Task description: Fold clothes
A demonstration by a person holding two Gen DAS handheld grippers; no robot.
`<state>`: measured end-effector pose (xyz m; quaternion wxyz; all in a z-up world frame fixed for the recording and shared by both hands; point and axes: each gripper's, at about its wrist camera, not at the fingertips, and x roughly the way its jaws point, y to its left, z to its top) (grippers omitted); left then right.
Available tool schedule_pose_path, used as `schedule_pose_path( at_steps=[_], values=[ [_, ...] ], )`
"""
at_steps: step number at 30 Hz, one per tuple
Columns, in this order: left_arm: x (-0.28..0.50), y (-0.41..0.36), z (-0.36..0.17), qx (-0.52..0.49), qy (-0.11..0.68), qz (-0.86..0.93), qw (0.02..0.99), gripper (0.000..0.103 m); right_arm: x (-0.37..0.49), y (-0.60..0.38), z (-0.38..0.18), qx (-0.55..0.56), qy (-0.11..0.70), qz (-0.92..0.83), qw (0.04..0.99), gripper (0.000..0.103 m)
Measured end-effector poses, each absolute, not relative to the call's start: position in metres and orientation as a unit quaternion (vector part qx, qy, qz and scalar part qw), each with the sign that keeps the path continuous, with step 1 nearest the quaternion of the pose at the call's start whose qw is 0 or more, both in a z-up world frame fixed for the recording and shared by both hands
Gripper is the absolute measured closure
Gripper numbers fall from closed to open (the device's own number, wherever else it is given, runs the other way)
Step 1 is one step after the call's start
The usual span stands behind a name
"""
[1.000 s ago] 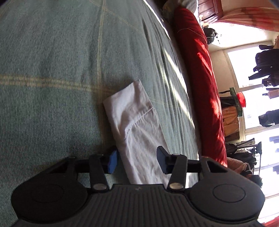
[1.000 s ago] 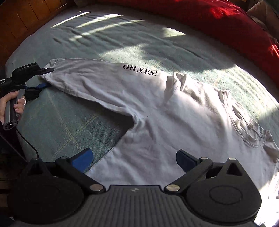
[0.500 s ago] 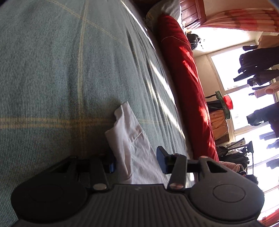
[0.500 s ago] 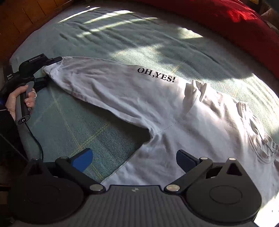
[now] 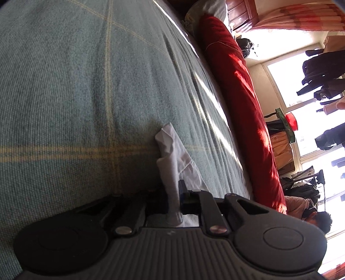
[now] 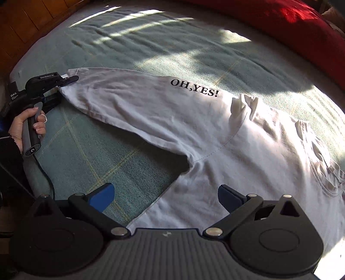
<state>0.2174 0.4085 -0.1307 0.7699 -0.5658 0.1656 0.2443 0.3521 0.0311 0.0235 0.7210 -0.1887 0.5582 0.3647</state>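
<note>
A white long-sleeved shirt (image 6: 194, 129) lies spread on a teal checked bedspread (image 6: 107, 163), with "OH,YES!" printed on the outstretched sleeve. My left gripper (image 5: 173, 193) is shut on the sleeve's cuff (image 5: 172, 150), which stands pinched and bunched between the blue pads. In the right wrist view that same left gripper (image 6: 66, 80) sits at the cuff end, far left, held by a hand (image 6: 25, 122). My right gripper (image 6: 166, 196) is open, hovering over the shirt's side edge below the armpit, nothing between its fingers.
A red bolster (image 5: 241, 92) runs along the bed's far side, also seen as a red bolster (image 6: 280, 23) at top right. Wooden bed frame (image 6: 28, 19) borders the left end. A cable (image 6: 43, 172) trails from the left handle. Bright windows (image 5: 312, 129) and hanging clothes stand beyond the bed.
The left gripper has shut on the sleeve cuff, bunching the flat cloth upright. The right gripper has stayed open and drifted slightly, keeping above the shirt's side.
</note>
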Motion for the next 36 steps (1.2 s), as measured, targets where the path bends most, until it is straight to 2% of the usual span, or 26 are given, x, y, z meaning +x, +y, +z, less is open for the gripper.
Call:
schedule_pose_path(
  at_steps=[11,24,36],
  values=[
    [0.219,0.403,-0.112,-0.556,0.178,0.257,0.770,0.096,0.352,0.019,0.024,-0.183,0.558,0.360,0.725,0.000],
    [0.237,0.383,-0.069,-0.551,0.158,0.222,0.788,0.096,0.349,0.002,0.025,-0.162,0.557,0.361,0.730,0.000],
    [0.266,0.333,-0.038,-0.533,0.167,0.160,0.814,0.096,0.352,-0.040,0.025,-0.140,0.555,0.355,0.739,0.000]
  ],
)
